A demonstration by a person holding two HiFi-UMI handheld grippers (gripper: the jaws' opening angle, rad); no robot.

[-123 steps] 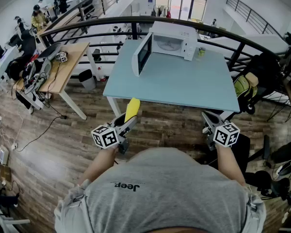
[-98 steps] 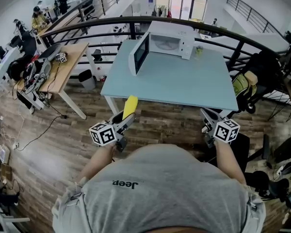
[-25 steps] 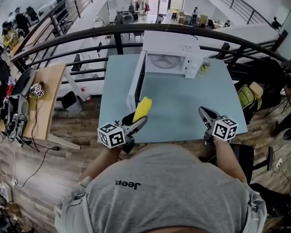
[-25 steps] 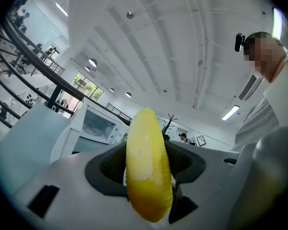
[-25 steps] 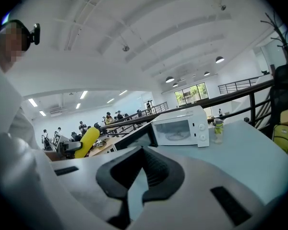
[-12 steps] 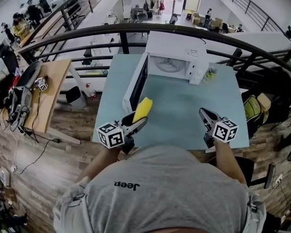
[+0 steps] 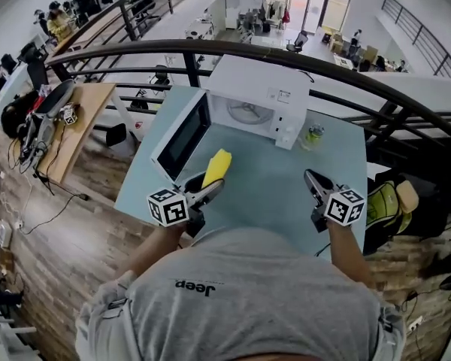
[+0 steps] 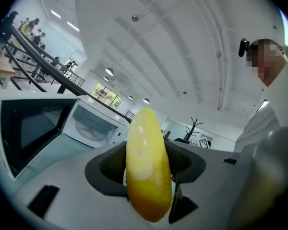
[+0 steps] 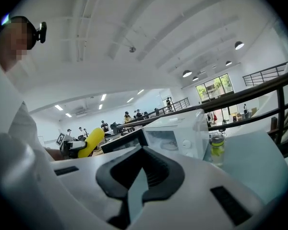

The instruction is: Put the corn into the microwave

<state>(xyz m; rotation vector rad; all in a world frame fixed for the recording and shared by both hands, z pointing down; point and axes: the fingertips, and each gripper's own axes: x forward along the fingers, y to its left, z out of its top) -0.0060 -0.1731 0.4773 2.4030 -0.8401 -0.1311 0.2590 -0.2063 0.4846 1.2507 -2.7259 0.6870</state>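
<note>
The left gripper (image 7: 208, 189) is clamping the corn (image 7: 216, 167), risking its long free end clipping the open door (image 7: 182, 135) of the microwave (image 7: 249, 96); the right gripper (image 7: 310, 180) is hanging closed, empty.

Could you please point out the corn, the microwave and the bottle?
yellow corn cob (image 7: 217, 167), head view, middle.
white boxy microwave (image 7: 257, 80), head view, top panel.
small green-tinted bottle (image 7: 313, 135), head view, body.

The left forearm (image 7: 149, 248) and right forearm (image 7: 344, 241) are extended forward from the torso. The left tongs (image 7: 209, 188), aimed toward 2 o'clock in the head view, are clamped on the corn (image 7: 216, 168). The right tongs (image 7: 310, 177), aimed toward 11 o'clock, are closed and empty.
</note>
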